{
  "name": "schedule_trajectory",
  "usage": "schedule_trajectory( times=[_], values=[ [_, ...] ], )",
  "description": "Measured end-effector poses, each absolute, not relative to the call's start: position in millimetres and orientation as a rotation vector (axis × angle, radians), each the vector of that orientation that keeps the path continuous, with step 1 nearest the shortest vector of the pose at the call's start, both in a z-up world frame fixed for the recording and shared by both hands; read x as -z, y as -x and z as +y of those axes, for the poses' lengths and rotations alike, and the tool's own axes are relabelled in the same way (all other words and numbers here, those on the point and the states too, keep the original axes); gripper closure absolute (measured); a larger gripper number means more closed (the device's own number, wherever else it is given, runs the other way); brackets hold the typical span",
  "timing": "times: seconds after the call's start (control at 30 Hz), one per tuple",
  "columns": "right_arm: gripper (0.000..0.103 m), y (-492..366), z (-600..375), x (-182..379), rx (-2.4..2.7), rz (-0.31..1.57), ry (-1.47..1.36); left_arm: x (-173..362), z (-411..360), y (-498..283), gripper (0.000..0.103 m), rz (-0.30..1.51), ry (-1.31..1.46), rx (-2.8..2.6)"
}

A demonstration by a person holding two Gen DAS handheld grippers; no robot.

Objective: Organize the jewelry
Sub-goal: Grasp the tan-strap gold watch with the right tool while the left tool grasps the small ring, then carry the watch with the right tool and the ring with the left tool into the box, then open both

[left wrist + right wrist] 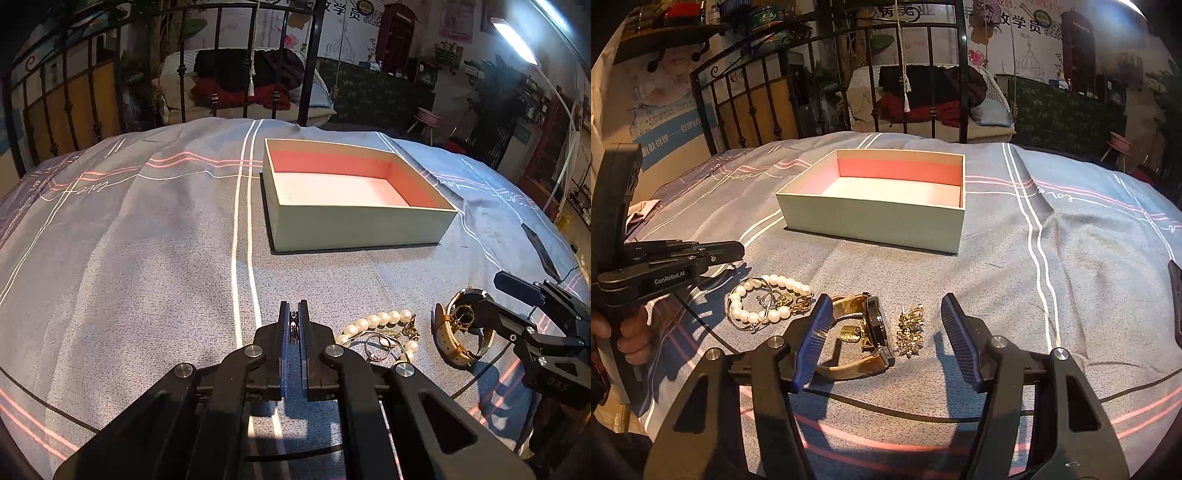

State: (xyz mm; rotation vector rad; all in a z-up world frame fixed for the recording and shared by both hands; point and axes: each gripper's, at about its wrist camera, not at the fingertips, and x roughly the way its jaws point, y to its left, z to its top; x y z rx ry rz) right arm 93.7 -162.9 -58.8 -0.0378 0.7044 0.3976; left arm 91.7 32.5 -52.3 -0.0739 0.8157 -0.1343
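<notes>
While your left gripper [293, 325] has its fingers clenched on a small dark ring [294, 326], your right gripper [886, 341] stands released, its fingers straddling the gold-strapped watch [866, 338] and the gold earrings [910, 330]. Left of the watch lies the pearl bracelet [768, 301]. Beyond the watch sits the open box [875, 218], pink inside. All rest on the grey striped bedspread [1071, 295]; behind the box rises a black iron bedframe [960, 74].
</notes>
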Motion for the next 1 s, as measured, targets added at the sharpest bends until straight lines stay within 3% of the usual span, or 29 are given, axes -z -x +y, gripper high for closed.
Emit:
schedule_trajectory(
  times=[0.1,0.27,0.47,0.53,0.7,1.0],
  values=[
    [0.055,-84.4,-161.1,52.7,-0.443,0.691,0.034,46.8,41.0,-90.3,0.099,0.808,0.134,0.136],
    [0.055,-75.2,-139.4,53.8,-0.533,0.701,0.095,43.8,41.5,-89.0,0.099,0.801,0.152,0.134],
    [0.077,-86.3,-126.1,83.4,-0.547,0.856,0.141,44.5,36.2,-83.1,0.099,0.804,0.149,0.147],
    [0.079,-89.2,-132.1,86.3,-0.559,0.869,0.098,43.8,34.7,-80.8,0.099,0.802,0.142,0.154],
    [0.095,-89.3,-141.9,77.8,-0.578,0.854,0.032,37.3,29.9,-77.1,0.099,0.785,0.136,0.173],
    [0.095,-82.2,-153.4,47.0,-0.602,0.786,-0.053,18.3,25.6,-73.2,0.099,0.742,0.14,0.197]
  ],
)
